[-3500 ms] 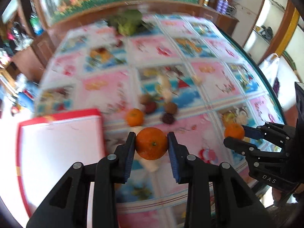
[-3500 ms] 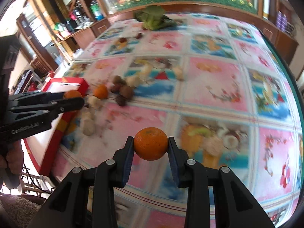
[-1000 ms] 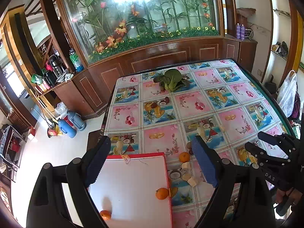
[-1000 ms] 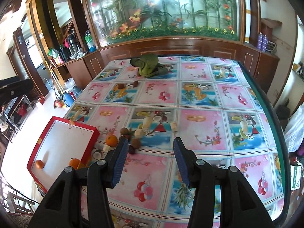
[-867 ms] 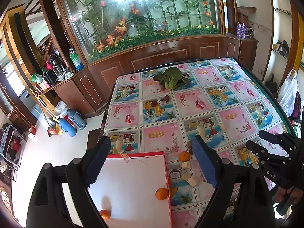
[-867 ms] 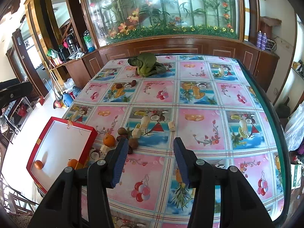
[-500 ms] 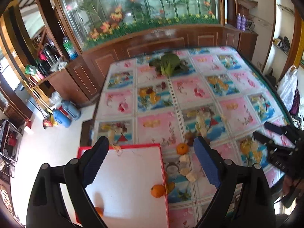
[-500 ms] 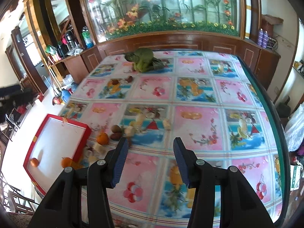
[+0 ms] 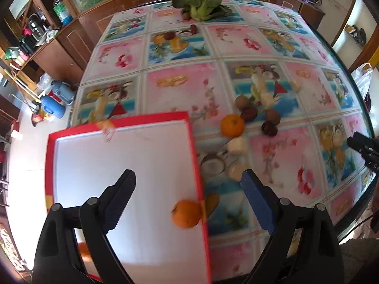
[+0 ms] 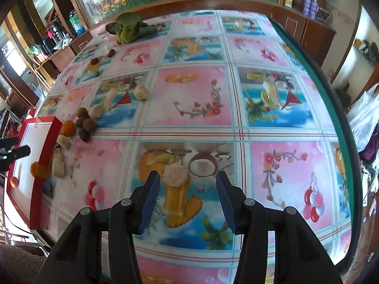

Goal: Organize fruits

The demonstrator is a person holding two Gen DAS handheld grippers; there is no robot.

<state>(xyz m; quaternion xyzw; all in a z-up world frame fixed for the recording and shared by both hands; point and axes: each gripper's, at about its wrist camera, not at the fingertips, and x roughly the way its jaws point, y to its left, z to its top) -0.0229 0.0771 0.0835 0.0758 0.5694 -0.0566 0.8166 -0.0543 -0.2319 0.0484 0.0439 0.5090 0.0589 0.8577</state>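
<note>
Fruit count: three oranges visible. One orange [image 9: 186, 213] sits inside the red-rimmed white tray [image 9: 120, 156], against its right rim. A second orange [image 10: 14, 181] lies in the tray near its near-left corner; in my left view it's mostly hidden behind the left finger. The third orange [image 9: 232, 125] is loose on the counter [image 9: 293, 156], just off the tray's far-right corner.

Around the loose orange: four small brown round fruits [image 9: 248, 113] clustered just beyond it, touching or nearly so, and pale chunks [image 9: 237, 144], at least three, strung along the tray's right rim. Exact chunk count is hard to call, since the frame is blurred and the tablecloth print has fruit pictures that confuse it. One more pale chunk [image 10: 140, 93] sits further in, toward the middle of the counter. A leafy green vegetable [image 9: 201, 2] lies at the far edge, with two small dark fruits [image 10: 101, 57] near it.

My left fingers [image 9: 188, 194] are spread wide and hold nothing. They hang above the tray's right rim, and the in-tray orange shows in the gap between them, lower in frame than the tips. The loose orange is ahead and slightly right, with the pale chunks lying between.

My right fingers [image 10: 187, 195] are partly open with nothing gripped. They hang over a bare printed patch near the near edge of the counter, well apart from the fruit cluster, which sits off to their left by the tray.
</note>
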